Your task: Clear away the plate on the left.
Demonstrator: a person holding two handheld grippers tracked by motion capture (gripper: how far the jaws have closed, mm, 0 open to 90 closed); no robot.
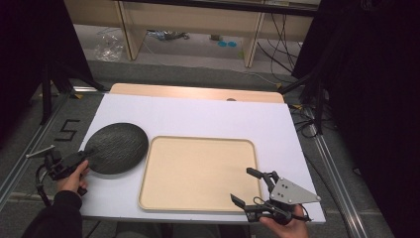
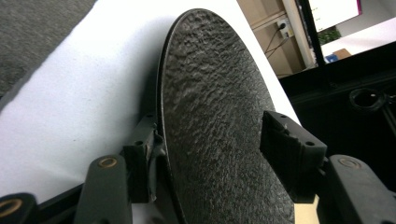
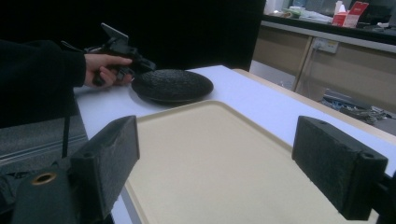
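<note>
Plate [image 1: 117,147] edge between left gripper [image 1: 89,154] fingers, unclamped, on white bench [image 1: 198,116] beside tray [image 1: 198,173]; right gripper [image 1: 250,186] fingers released.

On the table [image 1: 198,111], the tray [image 1: 198,173] lies centre-near; the plate [image 1: 116,148] sits at its 10 o'clock, just beside it. The left gripper [image 1: 84,157] is at the plate's 8 o'clock edge, the right gripper [image 1: 246,186] at the tray's 4 o'clock corner.

The high view looks forward and down from above the near edge, taking in the whole white surface [image 1: 198,116]. The left gripper view sits very close to the dark plate [image 2: 219,121], facing right. The right gripper view looks low from the near right corner across the beige tray [image 3: 210,158] toward the left; it shares the plate [image 3: 172,85] and tray [image 1: 198,171] with the high view.
</note>
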